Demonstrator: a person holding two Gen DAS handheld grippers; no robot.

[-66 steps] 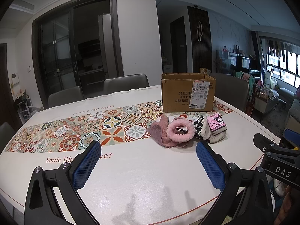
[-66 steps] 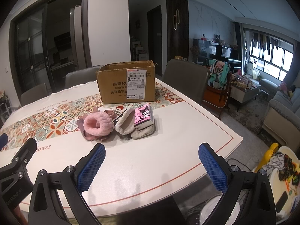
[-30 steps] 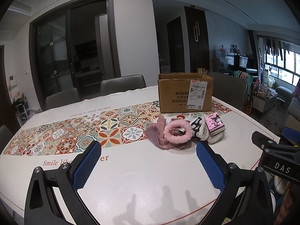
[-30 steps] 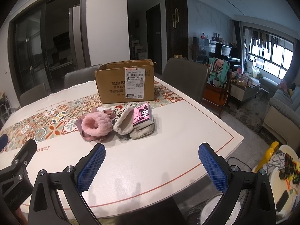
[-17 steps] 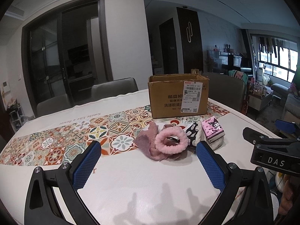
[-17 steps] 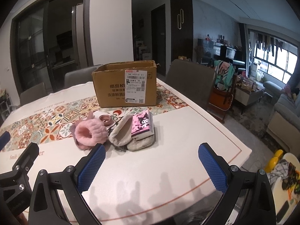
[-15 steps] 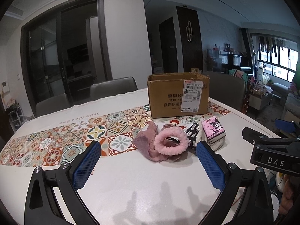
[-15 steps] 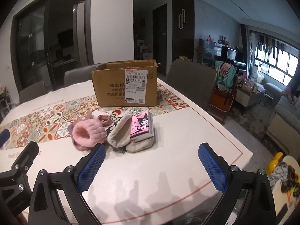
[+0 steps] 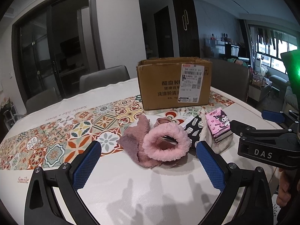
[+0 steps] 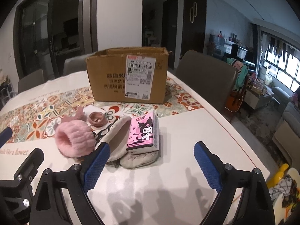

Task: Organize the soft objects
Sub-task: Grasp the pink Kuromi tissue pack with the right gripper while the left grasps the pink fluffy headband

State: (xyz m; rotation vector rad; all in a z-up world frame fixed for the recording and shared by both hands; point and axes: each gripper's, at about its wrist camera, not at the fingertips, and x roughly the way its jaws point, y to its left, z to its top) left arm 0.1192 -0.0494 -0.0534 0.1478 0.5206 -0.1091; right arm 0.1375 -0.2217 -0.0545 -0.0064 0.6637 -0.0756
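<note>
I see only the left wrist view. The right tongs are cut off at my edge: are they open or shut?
Observer: Open and empty; the right tongs point toward the tissue pack.
Operator: What lies under that pack?
Observer: A grey soft pouch; the pack rests on it.
Operator: And the brown ring behind the pink headband?
Observer: The ring lies flat on something white.
</note>
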